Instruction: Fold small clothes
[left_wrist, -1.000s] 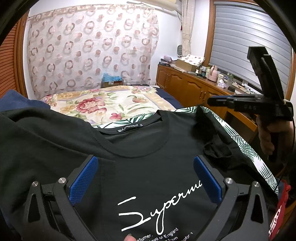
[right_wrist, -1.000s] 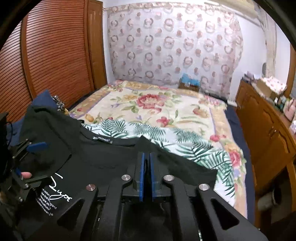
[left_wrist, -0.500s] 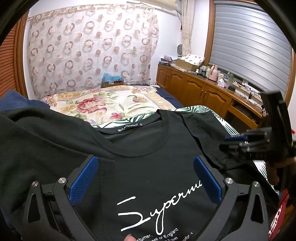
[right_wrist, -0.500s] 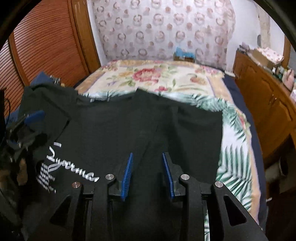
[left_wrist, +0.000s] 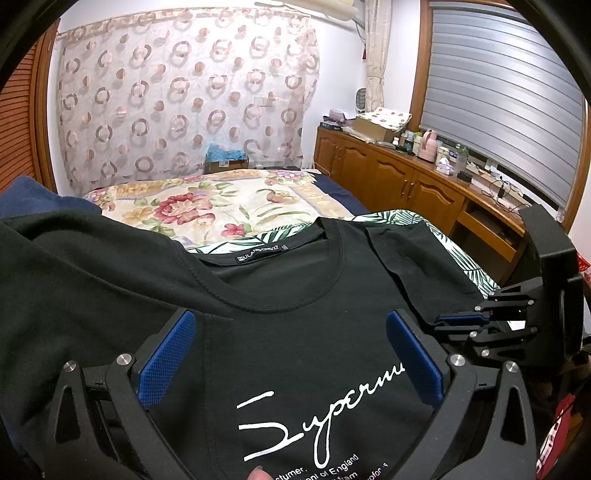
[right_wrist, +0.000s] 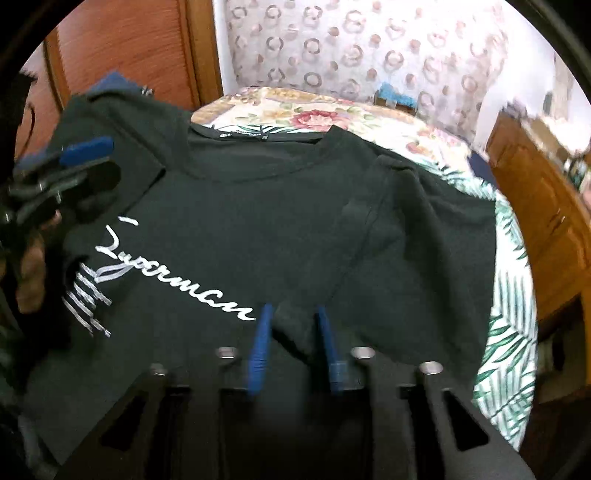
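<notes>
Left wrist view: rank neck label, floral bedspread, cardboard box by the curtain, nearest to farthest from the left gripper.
From the left gripper, open over the black T-shirt:
1. Neck label, just ahead inside the collar.
2. Floral bedspread, beyond the shirt, mid-frame.
3. Cardboard box, past the bed's far end, against the curtain.

A floral bedspread (left_wrist: 207, 206) lies ahead of the gripper, circle-patterned curtain (left_wrist: 184, 103) beyond, a cluttered wooden sideboard (left_wrist: 399, 177) right.
</notes>
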